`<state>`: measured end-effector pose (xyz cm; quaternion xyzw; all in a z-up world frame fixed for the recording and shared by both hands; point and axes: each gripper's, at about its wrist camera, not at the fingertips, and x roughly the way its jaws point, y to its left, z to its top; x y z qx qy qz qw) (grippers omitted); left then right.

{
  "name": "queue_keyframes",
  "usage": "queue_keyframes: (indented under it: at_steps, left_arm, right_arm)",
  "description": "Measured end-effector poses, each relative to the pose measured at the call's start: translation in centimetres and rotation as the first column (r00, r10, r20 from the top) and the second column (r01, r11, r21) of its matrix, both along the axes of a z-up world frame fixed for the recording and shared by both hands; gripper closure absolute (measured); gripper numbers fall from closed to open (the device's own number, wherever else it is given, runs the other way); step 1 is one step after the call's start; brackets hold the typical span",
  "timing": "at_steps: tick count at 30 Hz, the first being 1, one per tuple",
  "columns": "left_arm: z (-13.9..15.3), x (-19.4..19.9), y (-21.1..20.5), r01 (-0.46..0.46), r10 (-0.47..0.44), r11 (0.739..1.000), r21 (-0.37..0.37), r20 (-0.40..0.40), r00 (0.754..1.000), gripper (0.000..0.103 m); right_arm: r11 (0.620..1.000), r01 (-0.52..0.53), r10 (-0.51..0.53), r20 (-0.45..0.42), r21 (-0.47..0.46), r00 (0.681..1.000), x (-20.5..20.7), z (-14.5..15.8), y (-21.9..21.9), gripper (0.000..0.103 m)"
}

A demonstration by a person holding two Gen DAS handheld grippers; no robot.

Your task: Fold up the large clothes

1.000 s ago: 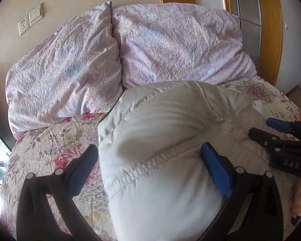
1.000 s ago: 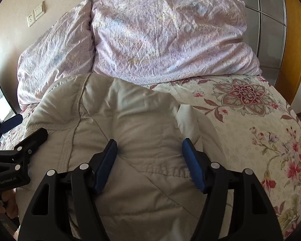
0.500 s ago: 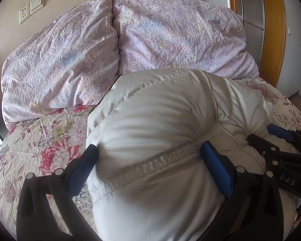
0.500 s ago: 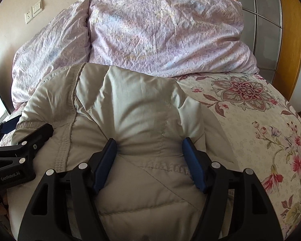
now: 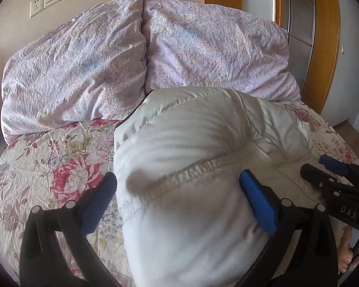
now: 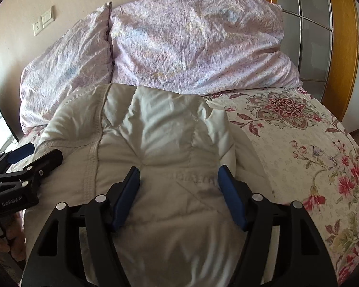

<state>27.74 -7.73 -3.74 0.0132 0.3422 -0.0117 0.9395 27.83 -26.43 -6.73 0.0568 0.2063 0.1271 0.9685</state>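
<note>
Left gripper (image 5: 177, 191) jaws spread wide around a puffy fold of the pale padded jacket (image 5: 191, 167), pads hugging both sides; can't tell if actually squeezing. Right gripper (image 6: 179, 186) jaws about the same, wide, straddling the jacket's other end at lower centre of the frame. Jacket bunched up mid-frame on the floral bed (image 6: 299, 157). Two lilac pillows (image 5: 83, 67) across the top, wall socket (image 5: 36, 6) upper left.
</note>
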Motion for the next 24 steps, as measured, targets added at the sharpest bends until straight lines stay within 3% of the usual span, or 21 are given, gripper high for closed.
queue_keyframes:
  at_steps: [7, 14, 24]
  left_arm:
    - [-1.3, -0.6, -0.3, 0.013, -0.014, 0.999, -0.030, -0.012, 1.000, 0.002]
    - [-2.1, -0.5, -0.8, 0.010, -0.010, 1.000, 0.014, 0.008, 1.000, 0.002]
    - [-2.3, -0.4, -0.5, 0.007, -0.007, 1.000, 0.011, 0.013, 1.000, 0.002]
  right_arm:
    - [0.999, -0.012, 0.014, -0.065, 0.040, 0.998, -1.0, -1.9, -0.6, 0.033]
    - [1.000, -0.008, 0.010, -0.066, 0.028, 0.998, -0.6, -2.5, -0.1, 0.032]
    - [0.999, -0.007, 0.009, -0.062, 0.034, 0.998, -0.4, -2.6, -0.2, 0.031]
